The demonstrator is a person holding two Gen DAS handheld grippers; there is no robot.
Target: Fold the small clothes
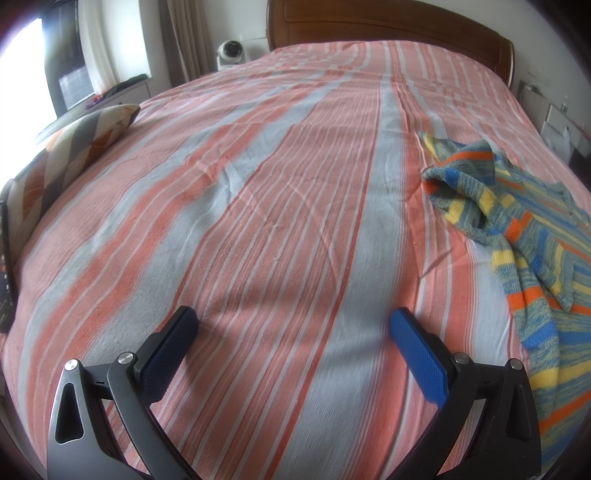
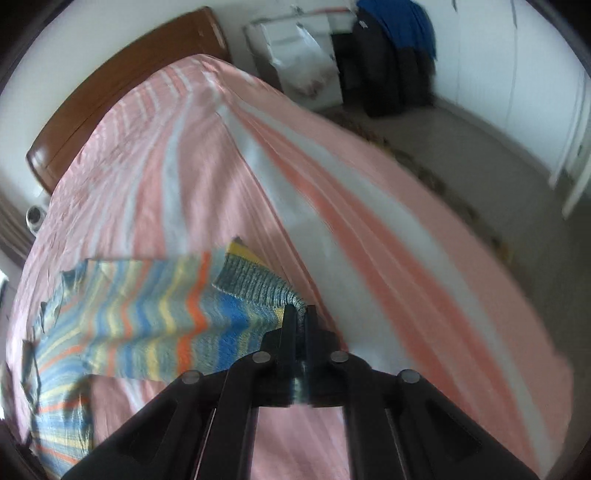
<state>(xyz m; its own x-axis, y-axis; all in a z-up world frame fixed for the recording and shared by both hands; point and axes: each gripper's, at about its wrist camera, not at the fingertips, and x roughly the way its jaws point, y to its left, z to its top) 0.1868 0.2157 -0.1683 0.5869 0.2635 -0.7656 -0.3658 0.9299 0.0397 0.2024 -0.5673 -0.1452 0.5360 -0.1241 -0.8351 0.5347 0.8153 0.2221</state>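
A small knitted sweater (image 1: 517, 229) with blue, yellow, orange and grey-green stripes lies crumpled on the right side of the bed in the left wrist view. My left gripper (image 1: 293, 332) hovers open over bare bedspread, to the left of the garment, with nothing between its blue pads (image 1: 417, 350). In the right wrist view my right gripper (image 2: 300, 314) is shut on a ribbed edge of the sweater (image 2: 147, 321), which stretches away to the left from the jaws. That picture is blurred by motion.
The bed (image 1: 258, 184) has a pink, orange and pale grey striped cover and a wooden headboard (image 1: 388, 26). A patterned pillow (image 1: 74, 147) lies at its left edge. Beyond the bed's right side are floor, a white cabinet (image 2: 295, 55) and dark hanging clothes (image 2: 391, 55).
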